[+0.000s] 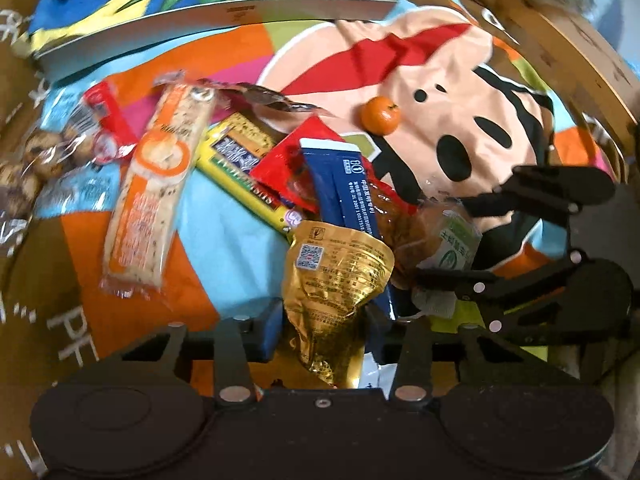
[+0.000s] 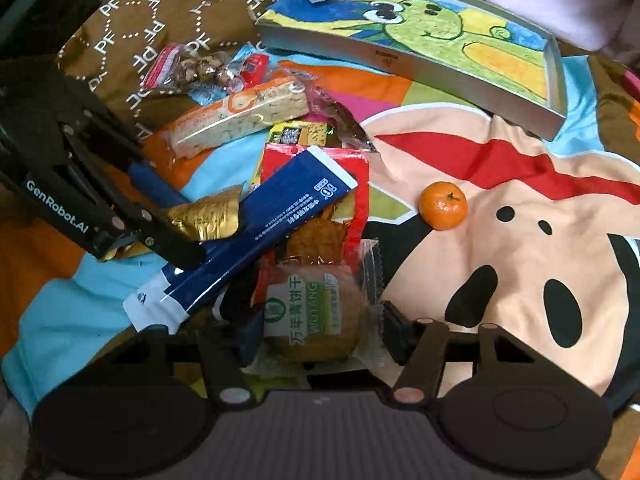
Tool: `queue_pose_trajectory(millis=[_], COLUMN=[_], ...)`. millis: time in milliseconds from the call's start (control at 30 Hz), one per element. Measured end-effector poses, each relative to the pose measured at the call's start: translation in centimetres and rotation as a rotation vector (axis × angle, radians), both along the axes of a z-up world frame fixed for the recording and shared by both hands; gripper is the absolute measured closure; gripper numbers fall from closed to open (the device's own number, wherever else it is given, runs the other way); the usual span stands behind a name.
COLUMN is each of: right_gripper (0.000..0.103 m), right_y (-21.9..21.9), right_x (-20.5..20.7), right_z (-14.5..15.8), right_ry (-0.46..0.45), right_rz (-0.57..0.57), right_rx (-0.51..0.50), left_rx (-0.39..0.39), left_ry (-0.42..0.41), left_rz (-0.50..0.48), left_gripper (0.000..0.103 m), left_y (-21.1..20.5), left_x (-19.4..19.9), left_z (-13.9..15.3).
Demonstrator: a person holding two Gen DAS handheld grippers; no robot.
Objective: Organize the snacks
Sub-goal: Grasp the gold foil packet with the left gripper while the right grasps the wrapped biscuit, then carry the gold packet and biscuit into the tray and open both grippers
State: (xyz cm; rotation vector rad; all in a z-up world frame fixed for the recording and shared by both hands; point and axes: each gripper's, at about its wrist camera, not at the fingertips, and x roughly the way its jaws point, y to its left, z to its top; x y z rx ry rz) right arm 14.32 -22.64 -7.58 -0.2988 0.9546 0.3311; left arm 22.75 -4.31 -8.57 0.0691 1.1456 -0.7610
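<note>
While the left gripper (image 1: 326,330) has its jaws clenched on the gold packet (image 1: 334,268) at the near left of the snack pile on the cartoon bedsheet (image 2: 520,184), the right gripper (image 2: 310,330) grasps the green-labelled biscuit pack (image 2: 316,316), and the mandarin (image 2: 443,205) lies apart, farther right.

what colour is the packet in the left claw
Gold foil packet, clearest in the left wrist view.
</note>
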Motion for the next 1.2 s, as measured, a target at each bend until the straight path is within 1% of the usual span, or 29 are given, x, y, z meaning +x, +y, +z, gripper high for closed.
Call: queue_pose_trajectory(millis=[67, 167, 367, 433, 500, 567, 667, 800, 867, 933, 1000, 1100, 1200], right_gripper=[0.045, 0.046, 0.048, 0.048, 0.048, 0.048, 0.048, 0.047, 0.047, 0.047, 0.047, 0.047, 0.047], right_y=[0.1, 0.3, 0.8, 0.9, 1.1, 1.2, 1.1, 1.0, 0.9, 0.8, 0.7, 0.5, 0.4], right_x=[-0.3, -0.9, -1.9, -2.0, -1.9, -1.8, -1.6, -1.4, -1.4, -1.4, -1.5, -1.7, -1.7], right_z=[0.2, 0.6, 2.0, 2.7, 3.3, 3.6, 3.6, 3.4, 3.3, 3.1, 2.8, 2.9, 3.1], right_ry=[-0.014, -0.041, -0.127, -0.165, -0.194, -0.211, -0.218, -0.216, -0.218, -0.217, -0.21, -0.222, -0.241], right_rz=[-0.009, -0.021, -0.033, -0.041, -0.05, -0.056, -0.06, -0.07, -0.068, -0.065, -0.065, -0.073, -0.085], right_rx=[0.003, 0.007, 0.023, 0.037, 0.055, 0.071, 0.074, 0.082, 0.086, 0.081, 0.073, 0.077, 0.091], left_rx=[0.004, -0.031, -0.112, -0.144, -0.158, -0.152, -0.156, -0.175, -0.161, -0.14, -0.151, -0.204, -0.203], left_ry=[0.031, 0.037, 0.007, -0.005, -0.026, -0.035, -0.029, -0.06, -0.069, -0.058, -0.044, -0.038, -0.058], left_rz=[0.053, 0.104, 0.16, 0.175, 0.185, 0.198, 0.226, 0.253, 0.265, 0.281, 0.3, 0.33, 0.347], left_gripper=[0.063, 0.065, 0.069, 0.078, 0.079, 0.08, 0.082, 0.083, 0.085, 0.089, 0.089, 0.091, 0.092], left_y=[0.2, 0.9, 1.8, 2.0, 2.0, 2.1, 2.3, 2.7, 2.8, 2.9, 3.2, 3.6, 3.6], left_x=[-0.2, -0.7, -1.4, -1.5, -1.6, -1.5, -1.2, -1.2, -1.1, -0.9, -0.7, -0.5, -0.5], left_z=[0.1, 0.8, 2.8, 3.4, 3.9, 3.9, 3.7, 4.0, 4.0, 3.4, 3.1, 3.5, 3.8])
